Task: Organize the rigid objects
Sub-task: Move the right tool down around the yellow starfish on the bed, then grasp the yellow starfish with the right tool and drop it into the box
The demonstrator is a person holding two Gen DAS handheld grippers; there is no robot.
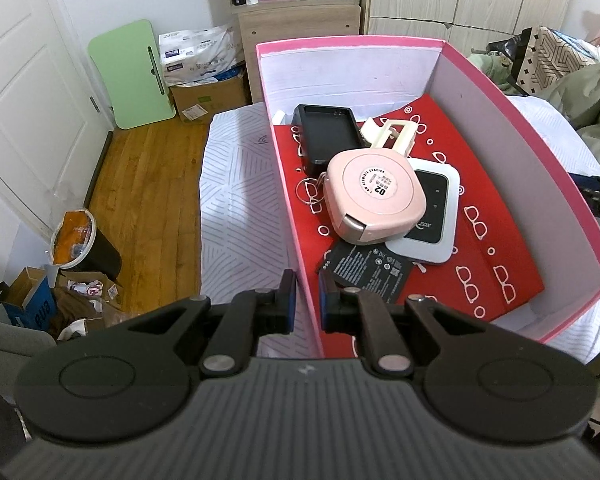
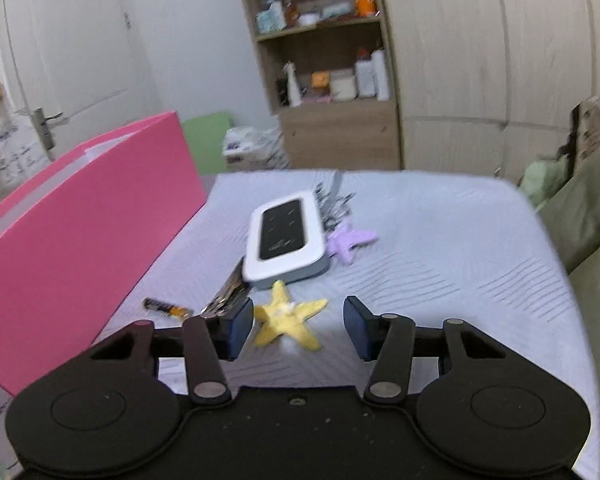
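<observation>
The left gripper clamps the pink cardboard box's wall; beside that box, the right gripper (jaws part-open) straddles a yellow plastic starfish.

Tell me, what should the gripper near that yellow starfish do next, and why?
Probably close on the yellow starfish. It lies on the bed between the right gripper's open fingers, which don't yet press it. The pink box, where sorted things go, stands close by.

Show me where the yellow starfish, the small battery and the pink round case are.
yellow starfish (image 2: 286, 318): right wrist view, centre of its body.
small battery (image 2: 166, 307): right wrist view, middle of its barrel.
pink round case (image 1: 376, 196): left wrist view, centre of its lid.
</observation>
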